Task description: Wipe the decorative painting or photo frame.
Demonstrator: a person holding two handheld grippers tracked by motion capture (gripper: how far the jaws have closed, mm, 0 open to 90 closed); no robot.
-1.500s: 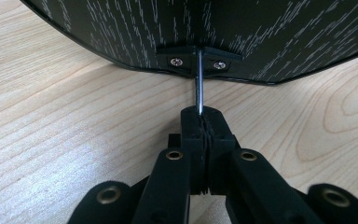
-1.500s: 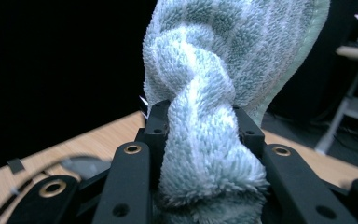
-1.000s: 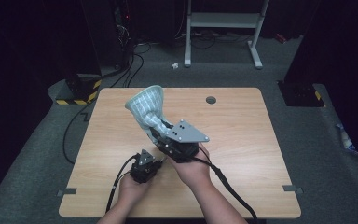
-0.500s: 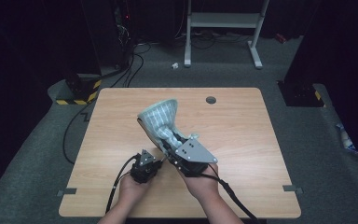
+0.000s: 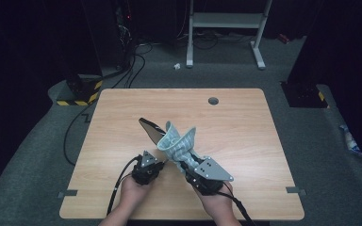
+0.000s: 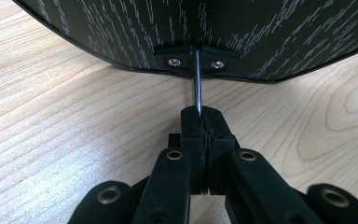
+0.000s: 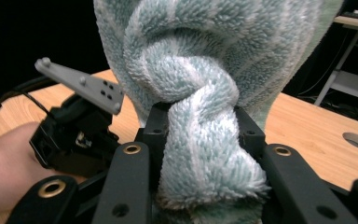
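In the high view, the left gripper [image 5: 156, 165] and right gripper [image 5: 188, 165] are working near the table's [image 5: 245, 136] front edge, the towel [image 5: 178, 141] touching a dark panel [image 5: 152, 130]. In the left gripper view, shut jaws are pinching the panel's thin rod [image 6: 198, 86]. In the right gripper view, jaws are clamping the twisted towel [image 7: 205, 116].

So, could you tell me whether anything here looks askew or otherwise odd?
Yes: the dark panel is tilted rather than flat, held up by a thin metal rod clamped in the left hand-held gripper. The right hand-held gripper grips a twisted, bunched blue-green towel against it.
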